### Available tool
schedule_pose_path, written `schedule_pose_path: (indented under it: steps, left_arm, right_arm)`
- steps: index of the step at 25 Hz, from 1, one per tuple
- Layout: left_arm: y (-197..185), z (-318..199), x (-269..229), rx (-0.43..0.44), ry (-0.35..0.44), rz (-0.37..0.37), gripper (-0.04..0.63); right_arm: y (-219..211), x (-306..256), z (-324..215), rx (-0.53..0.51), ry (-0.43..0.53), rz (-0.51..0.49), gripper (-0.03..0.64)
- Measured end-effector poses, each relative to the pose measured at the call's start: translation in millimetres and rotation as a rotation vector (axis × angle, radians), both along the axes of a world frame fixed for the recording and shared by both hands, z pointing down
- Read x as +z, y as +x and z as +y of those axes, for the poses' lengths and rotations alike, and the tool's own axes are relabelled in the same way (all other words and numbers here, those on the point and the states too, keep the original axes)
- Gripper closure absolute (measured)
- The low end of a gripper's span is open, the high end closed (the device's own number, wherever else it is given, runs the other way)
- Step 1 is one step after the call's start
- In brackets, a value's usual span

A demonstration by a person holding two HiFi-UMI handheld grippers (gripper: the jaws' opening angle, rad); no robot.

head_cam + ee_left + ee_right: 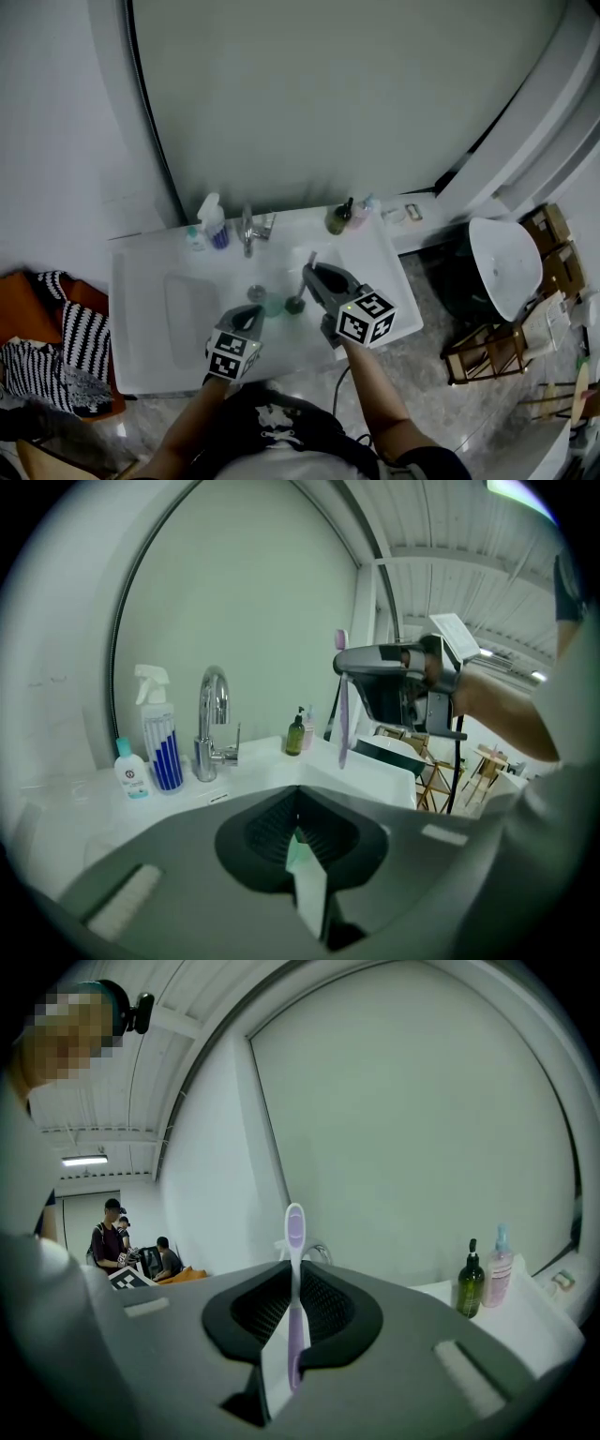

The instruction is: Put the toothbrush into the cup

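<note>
Left gripper [253,317] is pinching the pale green cup [298,853] over the white sink [141,323], jaws closed on its wall. Right gripper [310,276] is clamping the purple toothbrush [294,1269] upright, jaws nearly together, near the cup, not in it.

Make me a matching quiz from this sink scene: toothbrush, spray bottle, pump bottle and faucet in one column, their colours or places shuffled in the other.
Column one
1. toothbrush
2. spray bottle
3. pump bottle
4. faucet

Column two
A. shiny metal, curved spout
B. purple, upright between the jaws of the right gripper
C. dark green, black pump on top
D. white with blue stripes

Pairs: 1-B, 2-D, 3-C, 4-A
</note>
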State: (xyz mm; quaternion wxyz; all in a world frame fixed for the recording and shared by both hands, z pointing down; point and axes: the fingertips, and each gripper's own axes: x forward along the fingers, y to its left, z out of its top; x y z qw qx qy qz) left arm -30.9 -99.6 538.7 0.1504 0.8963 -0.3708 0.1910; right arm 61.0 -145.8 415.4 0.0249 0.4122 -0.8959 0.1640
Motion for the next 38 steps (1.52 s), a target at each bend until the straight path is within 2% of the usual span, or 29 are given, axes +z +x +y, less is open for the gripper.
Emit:
schedule_pose_path:
  steps: [9,14,22,38]
  left_arm:
    - [-10,-8,5,-0.031,-0.012,0.002,0.595]
    - [-12,-9,8,-0.039,-0.027,0.000,0.595]
    - [-19,-9,16,-0.051,-0.046,0.000,0.595]
    - [-28,-8,31,-0.076,-0.082,0.008,0.595]
  right_arm:
    - [-17,14,-10,-0.023,0.015,-0.026,0.586]
    - [-19,24,-13,0.000,0.040,-0.038,0.586]
    - [-25,48,-14,0.020,0.022,-0.061,0.586]
    - [-40,87,-19,0.016,0.007,-0.037,0.586]
